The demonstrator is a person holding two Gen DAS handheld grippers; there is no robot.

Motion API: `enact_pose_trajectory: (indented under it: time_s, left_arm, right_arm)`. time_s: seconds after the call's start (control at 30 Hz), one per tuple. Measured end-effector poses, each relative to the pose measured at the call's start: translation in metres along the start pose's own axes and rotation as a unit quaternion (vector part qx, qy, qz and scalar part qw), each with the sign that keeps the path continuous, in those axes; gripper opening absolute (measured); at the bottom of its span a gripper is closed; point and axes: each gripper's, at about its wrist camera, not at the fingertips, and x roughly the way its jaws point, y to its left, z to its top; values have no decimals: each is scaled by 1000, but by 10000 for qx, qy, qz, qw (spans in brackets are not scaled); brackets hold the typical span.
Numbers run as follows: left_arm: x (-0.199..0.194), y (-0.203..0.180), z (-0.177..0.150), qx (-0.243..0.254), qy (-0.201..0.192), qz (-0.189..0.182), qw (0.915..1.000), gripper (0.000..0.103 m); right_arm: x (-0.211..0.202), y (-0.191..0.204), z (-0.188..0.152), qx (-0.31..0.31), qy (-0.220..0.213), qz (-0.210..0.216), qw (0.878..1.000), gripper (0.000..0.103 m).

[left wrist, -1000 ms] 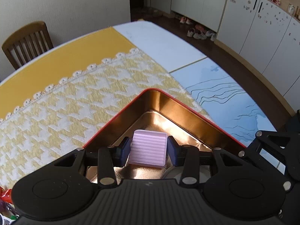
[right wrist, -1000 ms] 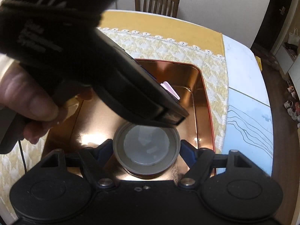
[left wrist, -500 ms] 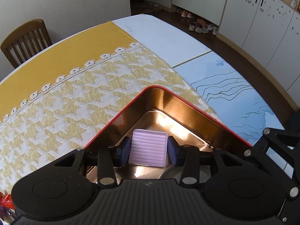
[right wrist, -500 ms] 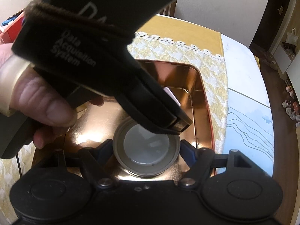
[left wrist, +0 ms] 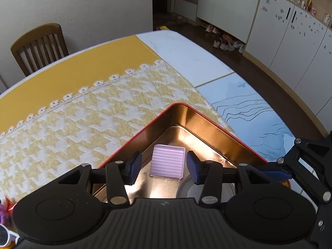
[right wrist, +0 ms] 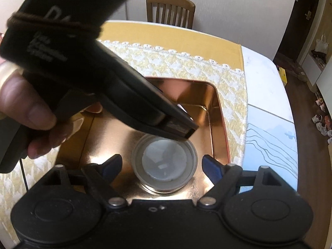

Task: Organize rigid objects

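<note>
On the bench (left wrist: 186, 51), which we have covered with a yellow cloth and a yellow-and-white houndstooth runner (left wrist: 93, 116), sits the rectangular copper-lined metal tin with a red rim (left wrist: 207, 124). It is the largest thing on the runner and, we judge, the place where the rigid objects are being gathered.

Inside the tin lie two things. The round grey lid with a frosted centre (right wrist: 165, 161) rests flat on the shiny floor, at about six o'clock in the right wrist view. The ribbed lilac plastic square (left wrist: 167, 161) lies flat near the tin's corner, at about eleven o'clock from the lid and just beside it; whether they touch we cannot tell.

Our left hand-held gripper (left wrist: 164, 166) is released: its blue pads stand apart on either side of the lilac square with clear gaps, so the square rests on the tin floor alone. Our right hand-held gripper (right wrist: 161, 166) is likewise released, its fingers spread wider than the lid and not touching it. From the right wrist the left tool crosses the view at ten o'clock, gripped by our left hand (right wrist: 27, 112).

We judge both pieces delivered; lifting straight out should avoid nudging them.
</note>
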Motion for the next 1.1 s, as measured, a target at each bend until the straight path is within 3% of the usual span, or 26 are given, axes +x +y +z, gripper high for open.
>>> enact_pose_trajectory:
  time_s: [0.47,0.57,0.7,0.83,1.1]
  left_arm:
    - [-73,11,-17,-236,-651,9,9976,47]
    - [-91,15,-24,-286,-831,15,9961,53]
    - [-114,24,-37,-371,-1046,-2,9938,54]
    - [-135,36,-54,-466,-1252,5,9910,65]
    - [-167,70,-95,-743,-1474,288,9859,79]
  right_arm:
    - [-38,9,-5,81,-364,163,9992,89]
    - [-47,5,-4,118,-458,204,9987,90]
    - [-54,5,-2,209,-571,286,9977,91]
    - [-65,10,-1,271,-700,325,9966,95]
    - [-75,34,2,350,-924,339,9945,101]
